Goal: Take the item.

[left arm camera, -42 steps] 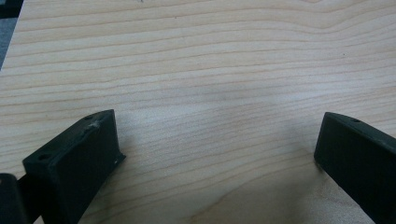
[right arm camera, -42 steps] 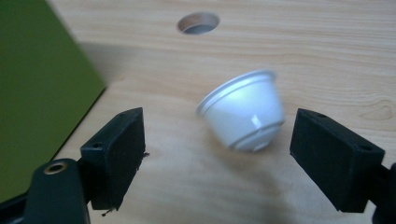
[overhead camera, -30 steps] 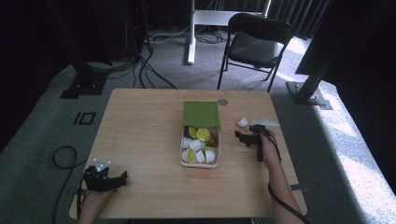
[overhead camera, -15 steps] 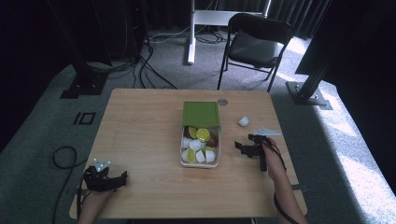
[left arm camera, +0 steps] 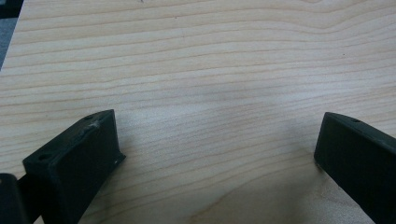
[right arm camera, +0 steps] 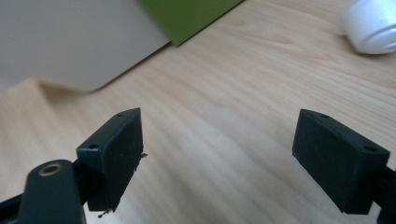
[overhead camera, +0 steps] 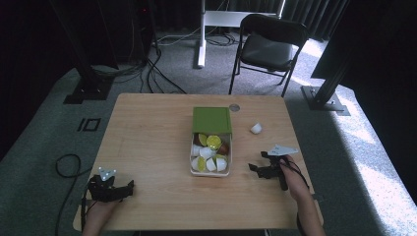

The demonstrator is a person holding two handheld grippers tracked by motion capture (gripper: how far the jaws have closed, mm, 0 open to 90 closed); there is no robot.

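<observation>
Two claws rest low over the table (overhead camera: 147, 132), each with jaws apart and nothing between them. Part of the box (overhead camera: 210, 152) is covered by its green lid (overhead camera: 211, 120); the capsules' markings are too small to read. The high view shows the white capsule (overhead camera: 256, 129) alone on the table, between the box and the right edge, beyond the right claw (overhead camera: 259, 167). The right gripper view cuts it off at the top right corner (right arm camera: 373, 28), tipped on its side, wide rim facing down-left. The left claw (overhead camera: 129, 186) lies near the table's front left corner; its own view (left arm camera: 219, 154) shows bare wood.
</observation>
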